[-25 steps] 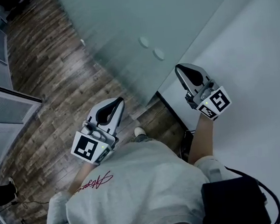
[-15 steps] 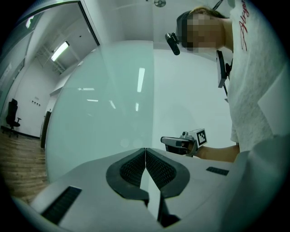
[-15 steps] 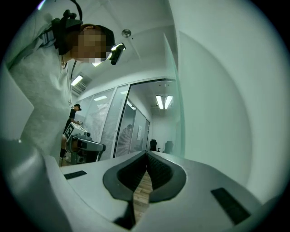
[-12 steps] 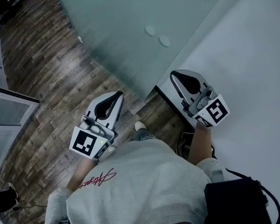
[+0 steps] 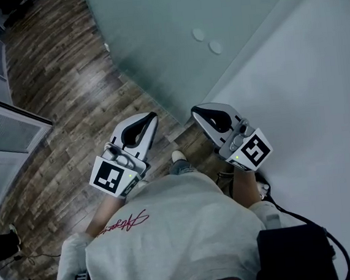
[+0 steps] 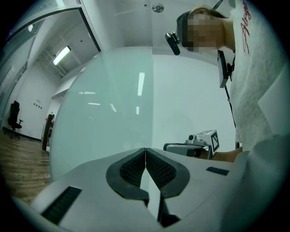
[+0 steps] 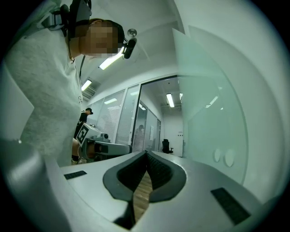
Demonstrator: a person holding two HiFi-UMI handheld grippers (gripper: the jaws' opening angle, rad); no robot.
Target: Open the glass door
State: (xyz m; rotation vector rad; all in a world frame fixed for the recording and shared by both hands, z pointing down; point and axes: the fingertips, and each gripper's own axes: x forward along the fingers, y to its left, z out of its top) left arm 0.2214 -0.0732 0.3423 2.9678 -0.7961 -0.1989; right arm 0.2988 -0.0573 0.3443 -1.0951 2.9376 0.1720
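Note:
The frosted glass door (image 5: pixel 171 38) fills the upper middle of the head view, and its bottom corner comes down between my two grippers. Two round fittings (image 5: pixel 206 40) sit on the glass near the white wall (image 5: pixel 318 92). My left gripper (image 5: pixel 152 115) is shut and empty, pointing at the glass (image 6: pixel 113 113) from the left. My right gripper (image 5: pixel 194 111) is shut and empty too, its tip close to the door's lower corner; whether it touches is unclear. In the right gripper view the glass (image 7: pixel 213 104) and its fittings (image 7: pixel 223 157) lie to the right of the gripper (image 7: pixel 146 153).
Wood plank floor (image 5: pixel 65 85) runs to the left of the door. Glass office partitions (image 5: pixel 2 131) stand at the far left. My shoe (image 5: pixel 178 157) is just behind the door's corner. A black bag (image 5: pixel 297 254) hangs at my right hip.
My right gripper has swung left, away from the white wall, to the door's lower corner. My left gripper has edged slightly forward toward the glass. Both stay shut.

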